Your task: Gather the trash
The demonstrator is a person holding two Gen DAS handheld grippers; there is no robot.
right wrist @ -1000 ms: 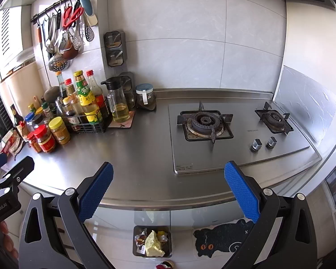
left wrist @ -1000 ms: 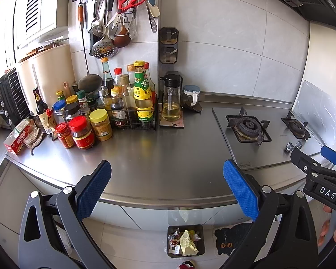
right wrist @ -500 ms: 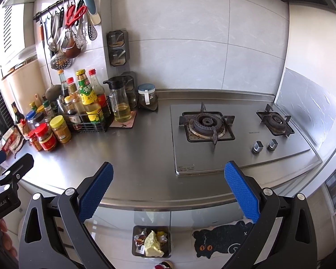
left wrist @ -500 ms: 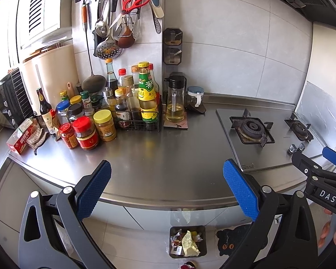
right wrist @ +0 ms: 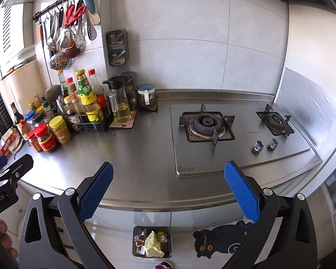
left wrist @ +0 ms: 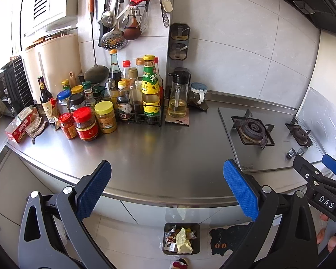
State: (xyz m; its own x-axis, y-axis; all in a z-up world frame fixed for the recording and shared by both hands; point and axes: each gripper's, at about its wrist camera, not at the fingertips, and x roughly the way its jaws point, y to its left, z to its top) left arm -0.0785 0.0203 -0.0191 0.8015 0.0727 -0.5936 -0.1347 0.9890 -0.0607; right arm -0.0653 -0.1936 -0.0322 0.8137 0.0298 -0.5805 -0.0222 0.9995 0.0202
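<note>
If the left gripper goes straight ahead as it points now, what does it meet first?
Probably the bare steel countertop, or the tiled wall beyond if it clears the surface; depth is unclear. The left gripper is open, nothing between its fingers.

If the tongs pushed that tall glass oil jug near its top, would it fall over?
Probably. The oil jug is tall and narrow, so it may tip. It looks under half full, so the weight sits low. Its glass could be slippery and breakable.
</note>
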